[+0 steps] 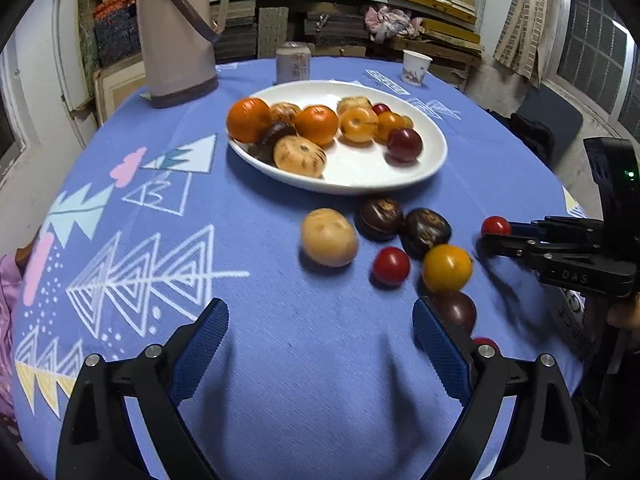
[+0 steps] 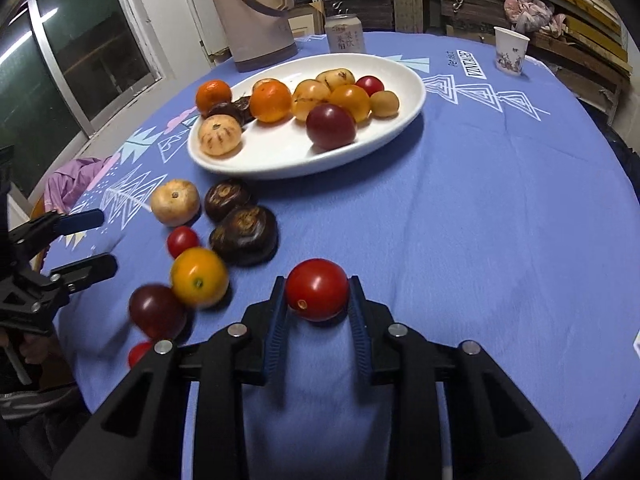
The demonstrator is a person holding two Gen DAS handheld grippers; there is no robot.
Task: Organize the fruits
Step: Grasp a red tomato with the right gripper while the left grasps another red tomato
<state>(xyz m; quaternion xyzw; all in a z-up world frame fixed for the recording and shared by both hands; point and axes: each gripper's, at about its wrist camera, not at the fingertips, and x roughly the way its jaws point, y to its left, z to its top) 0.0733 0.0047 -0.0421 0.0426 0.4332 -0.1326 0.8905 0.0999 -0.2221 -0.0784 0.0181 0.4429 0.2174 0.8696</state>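
A white plate [image 1: 436, 156] [image 2: 404, 112] holds several fruits: oranges, tan, yellow and dark red ones. Loose fruits lie on the blue cloth in front of it: a tan one [image 1: 329, 237] [image 2: 175, 202], two dark brown ones [image 1: 380, 218] [image 2: 244, 235], a small red tomato [image 1: 391, 265] [image 2: 183, 241], a yellow one [image 1: 447, 268] [image 2: 199, 277] and a dark red one [image 1: 458, 310] [image 2: 157, 312]. My right gripper [image 2: 318, 300] [image 1: 494, 234] is shut on a red tomato [image 2: 317, 295] [image 1: 495, 225]. My left gripper [image 1: 320, 330] [image 2: 94, 240] is open and empty, near the loose fruits.
A beige thermos [image 1: 176, 32] [image 2: 252, 12], a drink can [image 1: 293, 62] [image 2: 345, 33] and a paper cup [image 1: 416, 67] [image 2: 511, 50] stand behind the plate. Another red tomato [image 1: 486, 343] [image 2: 139, 353] lies at the table's near edge. Shelves of stacked boards fill the back.
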